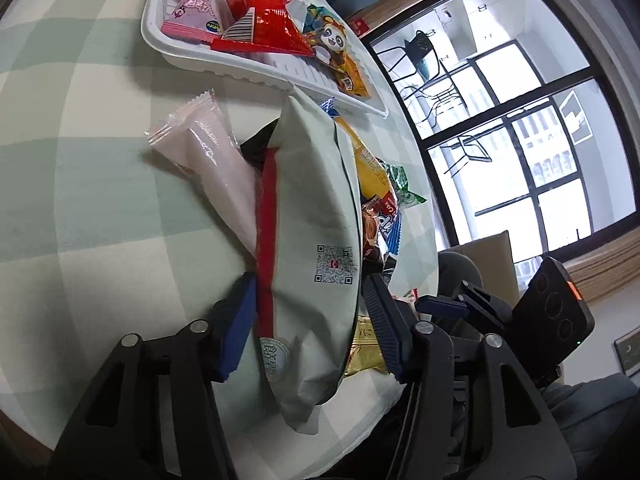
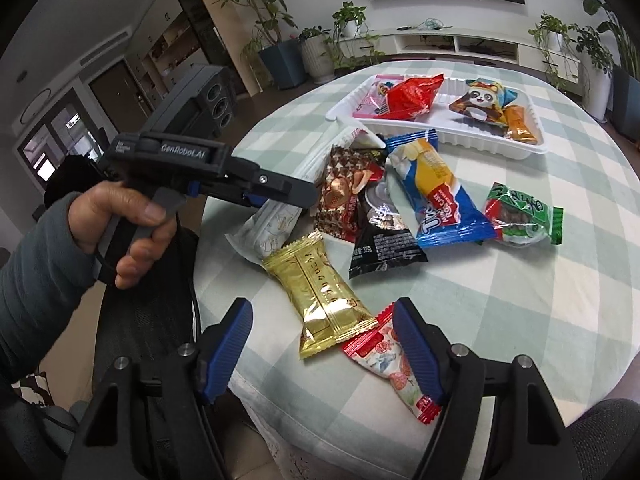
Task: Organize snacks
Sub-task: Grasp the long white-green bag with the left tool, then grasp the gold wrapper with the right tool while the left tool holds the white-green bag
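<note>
Two hand-held grippers and about a dozen wrapped snacks, on a round table (image 2: 520, 320) under a green-and-white checked cloth.

1. Person's hand (image 2: 120, 232), grey-sleeved, at nine o'clock in the right wrist view; the left gripper (image 1: 310, 280) is held by it.
2. Left gripper: its blue pads are seen against both long edges of a pale grey-green packet (image 1: 312, 200), so the fingers are clamped on it. The packet is pointed towards twelve o'clock, at the nine o'clock edge of the loose pile.
3. Long pink packet (image 1: 208, 152), lying on the cloth just beside the pale packet, at its ten o'clock.
4. Gold packet (image 2: 320, 296), flat on the cloth at six o'clock of the pile.
5. Right gripper (image 2: 322, 312): fingers held well apart, nothing pressed between them. The gold packet is seen ahead of the gap.
6. Red-and-white packet (image 2: 388, 364), touching the gold packet's lower corner and lying close by the right-hand finger.
7. Brown-and-red packet (image 2: 344, 196), black packet (image 2: 384, 236) and blue-and-yellow cake packet (image 2: 436, 192), overlapped at the middle of the pile.
8. Green packet (image 2: 520, 216), set apart at three o'clock of the pile.
9. White tray (image 2: 440, 136), at twelve o'clock beyond the pile. A small pink packet (image 2: 372, 104), a red packet (image 2: 412, 96), a panda packet (image 2: 480, 100) and an orange packet (image 2: 520, 124) are held in it.
</note>
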### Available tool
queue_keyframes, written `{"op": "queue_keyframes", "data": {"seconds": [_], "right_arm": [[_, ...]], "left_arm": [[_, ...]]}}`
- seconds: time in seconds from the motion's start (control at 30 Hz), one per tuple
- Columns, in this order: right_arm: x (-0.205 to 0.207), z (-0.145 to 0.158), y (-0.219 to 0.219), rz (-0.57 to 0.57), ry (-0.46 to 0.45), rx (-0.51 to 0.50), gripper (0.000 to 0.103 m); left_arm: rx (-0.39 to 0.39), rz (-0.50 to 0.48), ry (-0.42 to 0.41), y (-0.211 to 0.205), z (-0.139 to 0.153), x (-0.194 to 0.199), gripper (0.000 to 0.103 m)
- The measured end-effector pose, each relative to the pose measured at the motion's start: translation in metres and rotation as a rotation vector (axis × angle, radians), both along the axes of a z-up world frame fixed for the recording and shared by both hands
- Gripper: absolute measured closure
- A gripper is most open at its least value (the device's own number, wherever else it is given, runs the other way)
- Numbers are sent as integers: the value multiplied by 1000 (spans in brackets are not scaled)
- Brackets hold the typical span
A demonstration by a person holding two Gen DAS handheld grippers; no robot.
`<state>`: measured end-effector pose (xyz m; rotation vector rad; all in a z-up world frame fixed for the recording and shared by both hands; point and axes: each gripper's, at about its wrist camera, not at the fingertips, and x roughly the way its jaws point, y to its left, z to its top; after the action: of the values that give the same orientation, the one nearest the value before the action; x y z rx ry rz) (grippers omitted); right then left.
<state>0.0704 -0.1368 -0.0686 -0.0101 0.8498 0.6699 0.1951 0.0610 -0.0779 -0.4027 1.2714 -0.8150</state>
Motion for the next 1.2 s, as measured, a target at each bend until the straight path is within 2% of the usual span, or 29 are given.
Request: {"op": "queue_keyframes", "data": {"seconds": [0.13,0.4,0.63,0.9,0.93,0.97,1.0,1.2], "right_arm": [[3,-6,5,9,15,-24,28],[10,-5,17,41,11,-54,28],[16,-8,29,66,12,-96,29],[21,-14,44,102,-2,-187,33],[22,-16,46,107,3,-198,33],[23,-17,48,112,8,-211,35],[24,-18,49,116,10,-221,36],[29,-18,51,122,8,-240,43]], "left_arm": [[45,-24,-22,-2,2,-1,61],[66,-36,-44,-5,3,-6,66],[109,-30,-101,-4,8,-16,70],[155,-57,-130,-5,12,-22,74],[163,-63,-128,-5,12,-22,77],[174,-73,-122,-6,10,-22,85],[179,-92,-106,-8,6,-22,86],[204,-110,-121,-12,8,-24,86]]}}
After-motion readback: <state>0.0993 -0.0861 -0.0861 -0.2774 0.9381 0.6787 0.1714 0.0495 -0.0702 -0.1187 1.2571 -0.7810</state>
